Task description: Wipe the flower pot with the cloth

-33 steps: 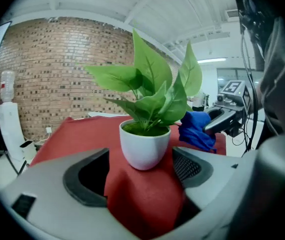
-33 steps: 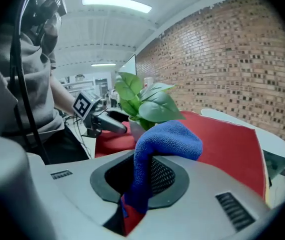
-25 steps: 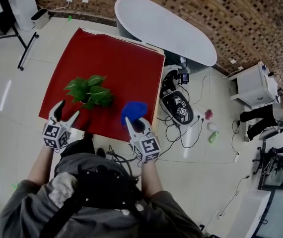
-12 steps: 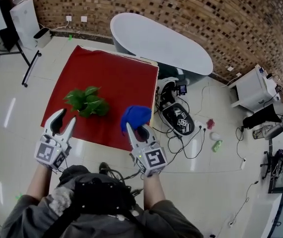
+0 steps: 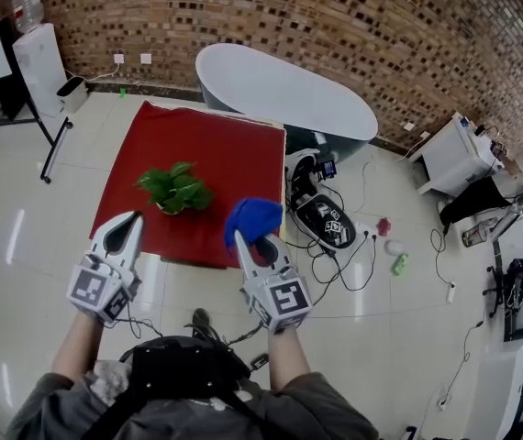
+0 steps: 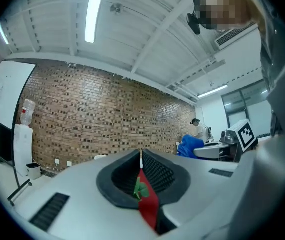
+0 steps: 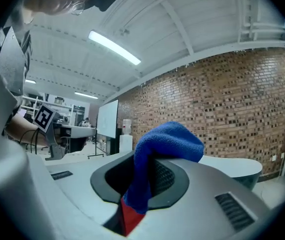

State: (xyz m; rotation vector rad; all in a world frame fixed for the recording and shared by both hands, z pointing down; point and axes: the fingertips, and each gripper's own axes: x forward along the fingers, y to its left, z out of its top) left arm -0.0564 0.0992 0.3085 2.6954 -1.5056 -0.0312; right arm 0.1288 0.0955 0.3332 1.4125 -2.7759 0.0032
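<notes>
Head view looks steeply down from well above the red table (image 5: 216, 145); both gripper views face level at the brick wall (image 5: 353, 35), which all three share.

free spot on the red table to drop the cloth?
Far half of the red table, between the potted plant and the white tub, is bare. So is the strip right of the plant. Crowded: cables and gear on the floor by its right edge.
</notes>
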